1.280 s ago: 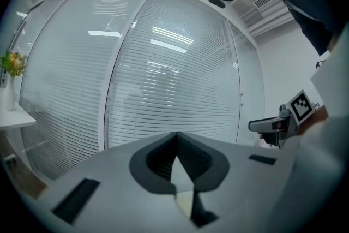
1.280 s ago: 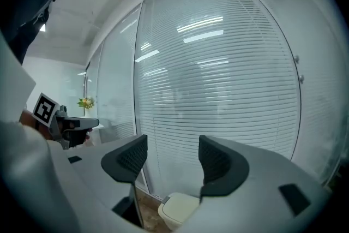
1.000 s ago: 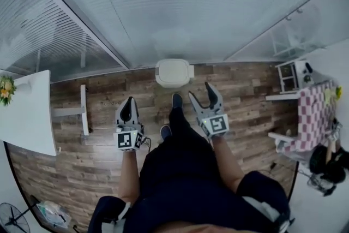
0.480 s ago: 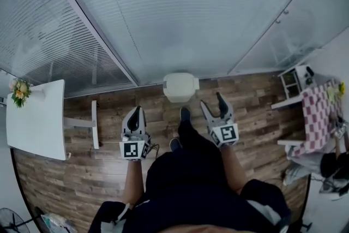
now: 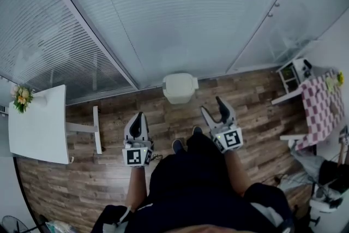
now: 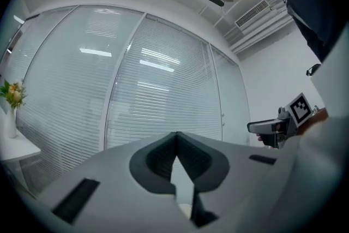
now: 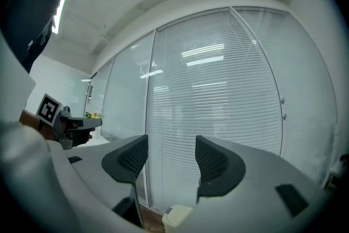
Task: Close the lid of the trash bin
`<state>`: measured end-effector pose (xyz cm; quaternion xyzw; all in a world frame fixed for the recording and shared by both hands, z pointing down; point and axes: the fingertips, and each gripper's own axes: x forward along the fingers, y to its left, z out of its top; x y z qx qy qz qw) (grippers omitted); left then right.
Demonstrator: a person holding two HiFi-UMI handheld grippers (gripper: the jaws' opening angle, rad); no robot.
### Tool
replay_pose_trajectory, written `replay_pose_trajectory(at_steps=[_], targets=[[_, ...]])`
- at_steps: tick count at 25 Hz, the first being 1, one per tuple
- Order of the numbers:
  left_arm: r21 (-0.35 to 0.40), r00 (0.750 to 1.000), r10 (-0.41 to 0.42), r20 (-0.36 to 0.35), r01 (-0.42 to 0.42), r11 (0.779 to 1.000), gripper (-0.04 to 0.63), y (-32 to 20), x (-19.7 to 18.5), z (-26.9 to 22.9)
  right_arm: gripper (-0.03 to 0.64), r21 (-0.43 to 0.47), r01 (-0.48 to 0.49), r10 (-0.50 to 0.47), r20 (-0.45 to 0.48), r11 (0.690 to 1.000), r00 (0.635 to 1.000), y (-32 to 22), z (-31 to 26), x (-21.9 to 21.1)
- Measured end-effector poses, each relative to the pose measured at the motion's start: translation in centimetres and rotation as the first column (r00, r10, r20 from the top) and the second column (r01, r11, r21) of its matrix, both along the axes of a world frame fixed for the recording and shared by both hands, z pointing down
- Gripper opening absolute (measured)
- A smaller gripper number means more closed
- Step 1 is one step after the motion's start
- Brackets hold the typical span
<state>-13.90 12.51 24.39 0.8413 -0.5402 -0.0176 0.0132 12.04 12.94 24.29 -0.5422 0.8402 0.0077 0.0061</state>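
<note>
A small white trash bin (image 5: 179,87) stands on the wooden floor against the glass wall, and its lid lies flat on top. My left gripper (image 5: 137,121) hangs shut and empty, well short of the bin and to its left. My right gripper (image 5: 214,107) stands open with nothing between its fingers, short of the bin and to its right. In the right gripper view the bin (image 7: 177,217) shows low between the parted jaws of the right gripper (image 7: 172,158). In the left gripper view the left gripper (image 6: 175,142) points at the blinds, with a sliver of the bin (image 6: 185,210) below.
A glass wall with blinds (image 5: 163,13) runs behind the bin. At the left stands a white table (image 5: 38,128) with a vase of flowers (image 5: 22,96). A pink checkered cloth (image 5: 319,109) and a white rack (image 5: 294,73) are at the right. The person's shoes (image 5: 178,145) are below the bin.
The person has stepped back from the bin, and both grippers have drawn back with them. The bin and its lid have not moved. The jaws stand as before.
</note>
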Motion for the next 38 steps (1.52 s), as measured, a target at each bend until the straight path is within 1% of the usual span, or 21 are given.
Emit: replay_pose_trajectory(at_steps=[2,3,4,5,6,7,11,13,15,17,19,21,24,28,32,35,38], targets=[[0.016,1.0,-0.01,0.006,0.01,1.0,0.006,0.5,-0.3,-0.6,0.265,0.01,0.002,-0.001,-0.033,1.0,0.999,0.2,0.1,-0.3],[0.025,1.0,-0.015,0.013,0.015,1.0,0.006,0.7,-0.5,-1.0,0.239,0.016,-0.01,0.01,-0.038,1.0,0.999,0.0,0.0,-0.1],[0.032,1.0,-0.018,0.02,0.018,0.999,0.006,0.7,-0.6,-1.3,0.17,0.021,-0.028,0.029,-0.044,0.999,0.999,-0.2,-0.1,0.4],[0.037,0.999,-0.021,0.024,0.02,0.999,0.006,0.7,-0.6,-1.6,0.086,0.022,-0.045,0.046,-0.049,0.999,0.998,-0.4,0.0,1.0],[0.043,0.999,-0.024,0.023,0.023,0.999,0.006,0.8,-0.5,-1.9,0.021,0.016,-0.056,0.056,-0.049,0.998,0.997,-0.6,0.1,1.6],[0.049,1.0,-0.025,0.019,0.024,0.999,0.006,0.9,-0.5,-2.1,0.006,0.008,-0.056,0.057,-0.044,0.998,0.997,-0.7,0.1,1.8],[0.058,0.999,-0.019,0.031,0.017,0.998,0.006,1.2,-0.2,-2.6,0.005,0.004,-0.036,0.036,-0.047,0.999,0.998,-0.5,-0.3,1.5],[0.041,0.999,-0.037,0.029,0.036,0.999,0.006,1.0,-0.5,-2.4,0.005,-0.009,-0.031,0.03,-0.059,0.999,0.998,-0.5,-0.1,1.4],[0.046,0.998,-0.055,0.013,0.054,0.998,0.006,1.2,-0.5,-2.3,0.003,-0.011,-0.032,0.031,-0.078,0.999,0.996,-0.3,0.0,1.3],[0.057,0.998,-0.066,0.023,0.064,0.996,0.006,1.4,-0.3,-2.3,0.003,0.004,-0.037,0.037,-0.097,0.999,0.995,0.0,-0.2,1.4],[0.053,0.998,-0.059,0.032,0.057,0.997,0.006,1.4,0.1,-2.5,0.003,0.015,-0.042,0.044,-0.107,0.999,0.993,0.1,-0.3,1.9],[0.048,0.998,-0.049,0.026,0.048,0.998,0.006,1.2,0.3,-2.4,0.003,0.031,-0.039,0.042,-0.097,0.999,0.994,-0.1,-0.8,2.1],[0.03,0.999,-0.049,0.019,0.049,0.998,0.006,0.9,0.5,-2.1,0.003,0.033,-0.044,0.047,-0.098,0.998,0.994,0.0,-1.3,2.4],[0.036,0.998,-0.055,0.023,0.054,0.998,0.006,0.7,0.8,-2.4,0.002,0.068,-0.06,0.065,-0.079,0.996,0.995,0.0,-2.5,2.7],[0.021,0.998,-0.051,0.028,0.051,0.998,0.006,1.2,1.1,-2.4,0.002,0.003,-0.056,0.056,-0.118,0.998,0.991,0.3,-1.6,3.0],[0.011,0.998,-0.052,0.028,0.051,0.999,0.006,0.4,0.8,-2.3,0.002,0.039,-0.043,0.047,-0.106,0.998,0.993,-0.8,-2.7,2.2],[-0.013,0.997,-0.068,0.035,0.069,0.998,0.006,0.1,-0.3,-1.6,0.002,0.074,-0.017,0.025,-0.108,0.997,0.994,-1.6,-3.0,0.8]])
